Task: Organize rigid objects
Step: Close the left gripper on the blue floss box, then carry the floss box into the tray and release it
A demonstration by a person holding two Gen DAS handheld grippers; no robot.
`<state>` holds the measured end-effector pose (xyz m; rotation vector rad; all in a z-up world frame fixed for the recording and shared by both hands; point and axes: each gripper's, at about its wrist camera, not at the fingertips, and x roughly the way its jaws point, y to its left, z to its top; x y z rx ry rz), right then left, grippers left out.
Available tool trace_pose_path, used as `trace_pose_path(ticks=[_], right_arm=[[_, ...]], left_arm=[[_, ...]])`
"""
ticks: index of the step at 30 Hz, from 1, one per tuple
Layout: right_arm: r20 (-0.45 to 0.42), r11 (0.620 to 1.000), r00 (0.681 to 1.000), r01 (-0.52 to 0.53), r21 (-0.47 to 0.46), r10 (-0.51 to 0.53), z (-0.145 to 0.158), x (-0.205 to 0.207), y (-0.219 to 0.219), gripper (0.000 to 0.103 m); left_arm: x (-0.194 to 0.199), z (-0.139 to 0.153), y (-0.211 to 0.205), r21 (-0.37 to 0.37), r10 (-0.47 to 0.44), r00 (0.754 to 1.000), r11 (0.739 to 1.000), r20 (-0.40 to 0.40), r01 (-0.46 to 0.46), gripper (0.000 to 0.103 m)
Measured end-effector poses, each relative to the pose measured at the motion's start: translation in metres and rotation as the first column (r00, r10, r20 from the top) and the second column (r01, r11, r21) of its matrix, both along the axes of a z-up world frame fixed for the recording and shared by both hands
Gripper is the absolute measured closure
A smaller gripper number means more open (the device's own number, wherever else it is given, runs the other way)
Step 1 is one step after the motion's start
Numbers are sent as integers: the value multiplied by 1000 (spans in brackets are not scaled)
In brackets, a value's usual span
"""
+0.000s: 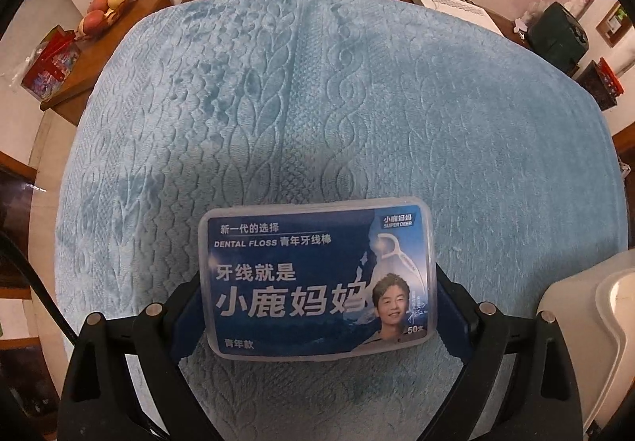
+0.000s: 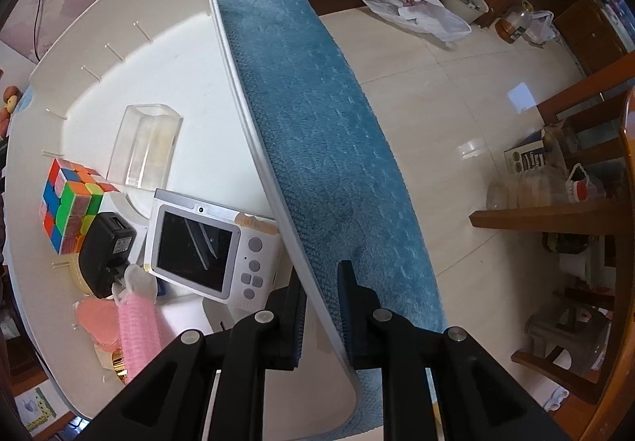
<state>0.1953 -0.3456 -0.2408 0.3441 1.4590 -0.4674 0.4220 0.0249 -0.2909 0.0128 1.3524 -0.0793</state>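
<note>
Each hand-held gripper (image 1: 317,306) (image 2: 321,306) has black angular plastic fingers, round silver screw heads and dark blue pads.

Left gripper (image 1: 317,298) fingers clamp the floss box (image 1: 317,278); right gripper (image 2: 321,306) fingers pinch the bin wall (image 2: 254,131)

Blanket (image 1: 357,92): light blue, embossed braid and leaf pattern. Floss box (image 1: 317,278): clear case, dark blue label, white lettering. Bin (image 2: 131,44): white. Puzzle cube (image 2: 69,199): mixed orange, green, blue, pink, yellow squares. Charger (image 2: 105,254): black. Toy camera (image 2: 210,246): white body, grey buttons, dark screen. Hair roller (image 2: 139,326): pink.
</note>
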Motion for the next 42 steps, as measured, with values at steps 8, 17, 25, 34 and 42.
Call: trace_pose_path(ticks=[8,17,25,34,42], right_arm=[[6,1000,1000,17,-6,-17,0,-1,-1,84],[36,997,997,65,45,-67,0,-15,-8,84],[64,992,996,56,109,-63,9,-28,-13,84],[132,981,991,3,195,-29,27,-48,-9,80],[232,962,972,-48,270,-17,59,-64,-4,49]], left_arm=[[5,4,6,-19,29,991,999,-128,-31,8],[-28,-1,0,27,-51,965,998,-256,59,8],[-107,30,1,26,-91,967,995,-240,100,8],[-186,95,-6,-32,-123,986,992,-112,120,8],[-229,131,-61,-81,-195,981,977,22,196,8]])
